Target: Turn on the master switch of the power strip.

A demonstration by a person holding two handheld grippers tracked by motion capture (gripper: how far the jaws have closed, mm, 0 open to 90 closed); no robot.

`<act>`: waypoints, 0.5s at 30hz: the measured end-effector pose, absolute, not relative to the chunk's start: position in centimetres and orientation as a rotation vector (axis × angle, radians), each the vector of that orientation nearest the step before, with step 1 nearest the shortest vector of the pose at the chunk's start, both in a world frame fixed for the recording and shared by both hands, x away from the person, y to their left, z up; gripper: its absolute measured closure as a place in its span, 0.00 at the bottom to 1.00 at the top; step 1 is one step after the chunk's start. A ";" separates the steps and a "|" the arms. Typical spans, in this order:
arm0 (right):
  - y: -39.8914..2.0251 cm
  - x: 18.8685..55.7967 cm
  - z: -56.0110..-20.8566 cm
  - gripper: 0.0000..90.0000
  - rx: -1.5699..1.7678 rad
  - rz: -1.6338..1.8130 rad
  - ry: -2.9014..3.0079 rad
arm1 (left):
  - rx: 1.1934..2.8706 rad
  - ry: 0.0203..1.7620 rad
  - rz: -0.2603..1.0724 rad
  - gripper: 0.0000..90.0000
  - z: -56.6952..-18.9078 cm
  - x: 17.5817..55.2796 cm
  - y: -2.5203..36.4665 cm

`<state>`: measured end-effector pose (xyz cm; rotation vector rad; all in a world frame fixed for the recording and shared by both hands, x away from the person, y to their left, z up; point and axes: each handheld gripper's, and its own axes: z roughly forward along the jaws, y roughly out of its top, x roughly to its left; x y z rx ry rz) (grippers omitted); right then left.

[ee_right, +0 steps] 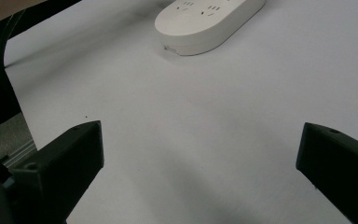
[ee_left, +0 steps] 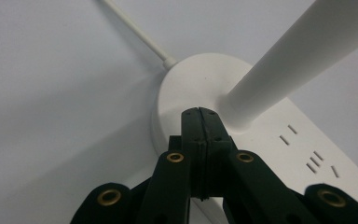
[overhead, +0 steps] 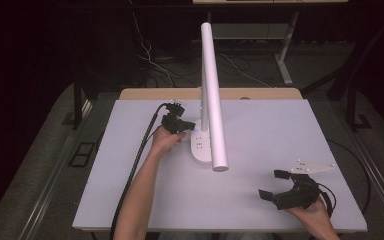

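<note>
Nearest the front edge of the desk [overhead: 130, 200], toward its right corner, the right gripper [overhead: 272, 185] rests low over the bare white top in the person's right hand [overhead: 312, 212]. Its jaws are spread wide with nothing between them — in the right gripper view they stand at the two lower corners with plain desk surface in the gap. A grey three-cornered plate [overhead: 312, 168] sits on top of it, and a cable loops off behind the hand.

Farther in, near the middle of the desk, stands a white lamp. Its base [overhead: 200, 147] is a long rounded slab with socket slots in its top, lying flat on the desk. A white tube [overhead: 214, 95] rises from the far end of the base, and a thin white cord [ee_left: 135, 30] runs from that end across the desk top.

At the far, left side of the base is the left gripper [overhead: 189, 126], held in the left hand [overhead: 165, 141] — its forearm reaches in from the front edge, a black cable trailing beside it. The jaws are clenched flat against each other, holding nothing. In the left gripper view their joined tip lies over the round end of the base, just beside the foot of the tube; whether it touches cannot be told.
</note>
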<state>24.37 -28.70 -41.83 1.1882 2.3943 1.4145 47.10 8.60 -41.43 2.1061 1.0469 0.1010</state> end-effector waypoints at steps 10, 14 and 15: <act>-28.7 24.4 -41.8 0.00 1.186 1.415 2.394 | 2.088 1.013 0.142 0.96 -39.7 46.4 9.3; -28.7 24.4 -41.8 0.00 1.188 1.414 2.394 | 2.088 1.005 0.156 0.95 -38.9 46.0 9.8; -28.7 24.4 -41.8 0.00 1.188 1.414 2.394 | 2.089 0.998 0.162 0.95 -38.7 45.9 9.9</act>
